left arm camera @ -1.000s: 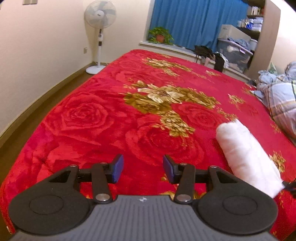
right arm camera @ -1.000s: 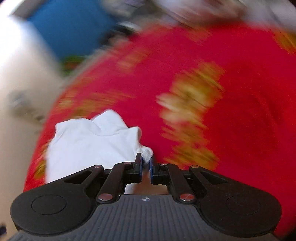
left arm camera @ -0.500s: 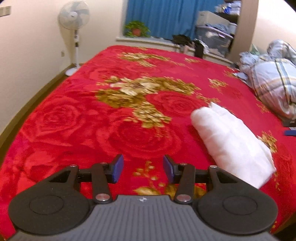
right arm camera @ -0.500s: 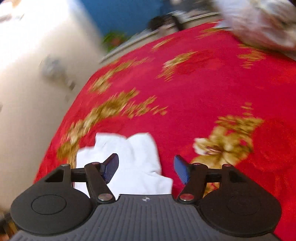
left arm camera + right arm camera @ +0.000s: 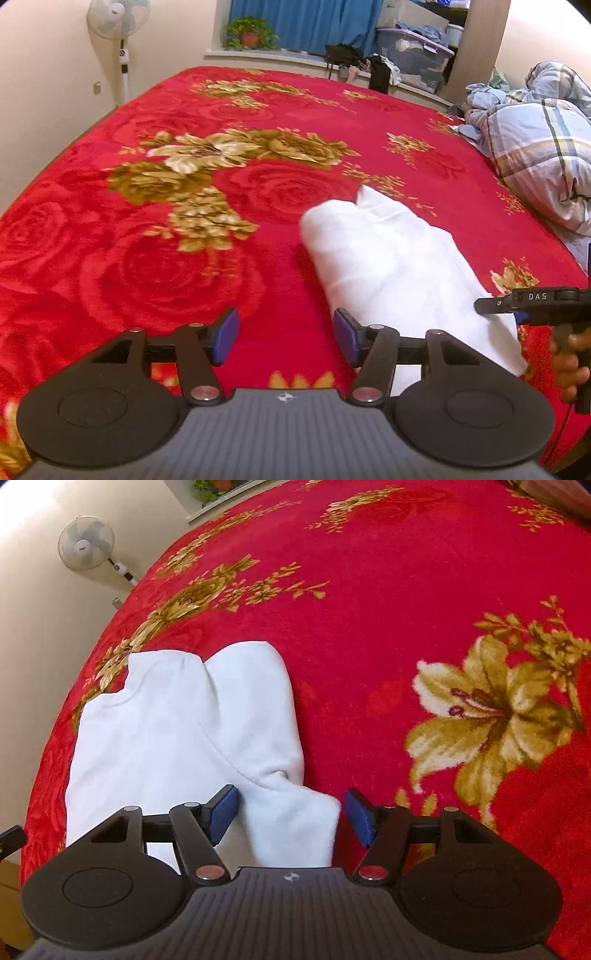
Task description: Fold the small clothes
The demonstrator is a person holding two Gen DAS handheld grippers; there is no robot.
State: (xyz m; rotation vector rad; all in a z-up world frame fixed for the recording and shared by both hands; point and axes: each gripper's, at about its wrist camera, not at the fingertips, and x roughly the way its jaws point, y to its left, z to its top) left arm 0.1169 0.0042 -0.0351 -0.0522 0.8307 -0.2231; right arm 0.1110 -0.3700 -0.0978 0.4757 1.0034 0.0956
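The folded white garment (image 5: 184, 734) lies on the bed (image 5: 369, 627), its near end hidden behind both claws. The right claw (image 5: 291, 818), pinching its corner a second ago, now straddles it, narrowing slightly. The left claw (image 5: 284, 338) is widening over bare bed.

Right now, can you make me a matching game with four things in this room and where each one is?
Things:
1. white garment
2. standing fan
3. potted plant
4. plaid quilt

Places:
A. on the window sill
B. bunched at the bed's right edge
C. on the floor by the wall
D. folded on the red blanket

Pairs: 1-D, 2-C, 3-A, 4-B
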